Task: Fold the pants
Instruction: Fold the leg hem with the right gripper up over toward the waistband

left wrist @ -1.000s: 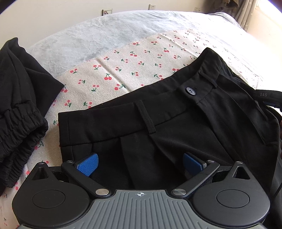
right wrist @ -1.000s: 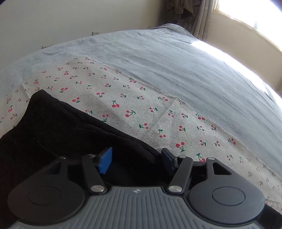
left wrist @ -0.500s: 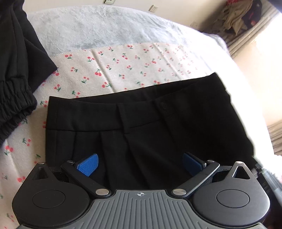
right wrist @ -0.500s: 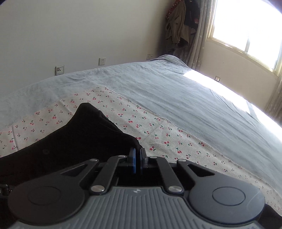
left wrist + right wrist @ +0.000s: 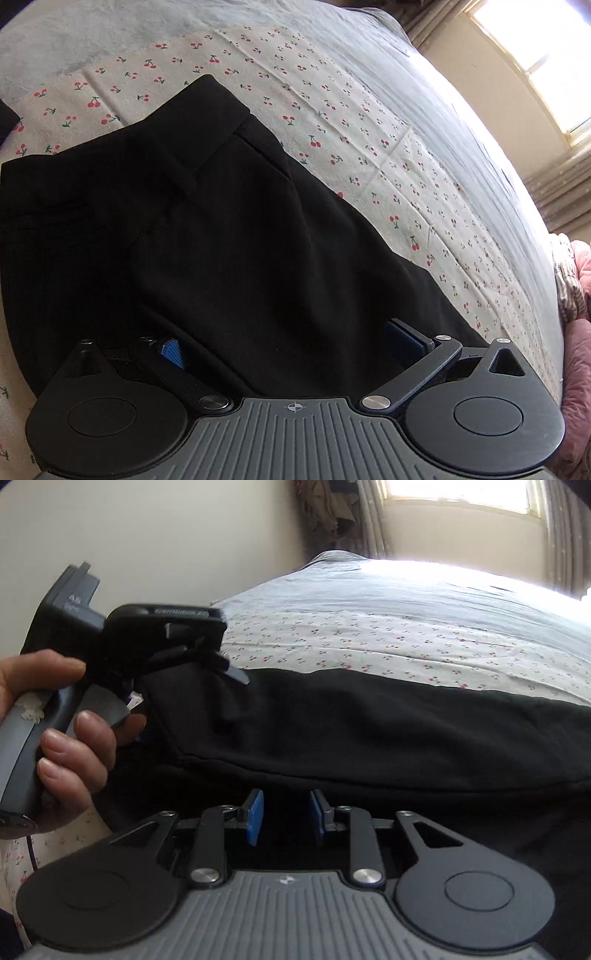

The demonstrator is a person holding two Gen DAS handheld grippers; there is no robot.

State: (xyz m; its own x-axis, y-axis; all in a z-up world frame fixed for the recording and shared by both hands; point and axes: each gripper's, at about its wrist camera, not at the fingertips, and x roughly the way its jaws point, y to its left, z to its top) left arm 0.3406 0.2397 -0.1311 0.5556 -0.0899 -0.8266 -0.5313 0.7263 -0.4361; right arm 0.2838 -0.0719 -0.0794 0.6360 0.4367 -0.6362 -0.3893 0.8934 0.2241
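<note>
The black pants (image 5: 229, 236) lie on a cherry-print cloth (image 5: 332, 110) on the bed, one half folded over the other, with the waistband and a belt loop at the upper left. My left gripper (image 5: 288, 343) hovers over the near part of the pants, its blue pads wide apart and open. In the right wrist view the pants (image 5: 369, 731) stretch across the middle with a folded edge facing me. My right gripper (image 5: 286, 818) sits just before that edge. Its jaws are opening, and nothing is visibly pinched between the pads. A hand (image 5: 74, 738) holds the left gripper's handle.
A second black garment (image 5: 7, 118) peeks in at the far left. The grey sheet (image 5: 74, 44) covers the bed beyond the cloth. A pink quilt (image 5: 576, 295) lies off the right side, under a bright window (image 5: 461, 494) with clothes hanging (image 5: 325, 506) beside it.
My right gripper shut on the pants' edge, carried it across toward the left gripper, and its pads have now parted. The pants went from spread flat to folded over. The left gripper stayed open.
</note>
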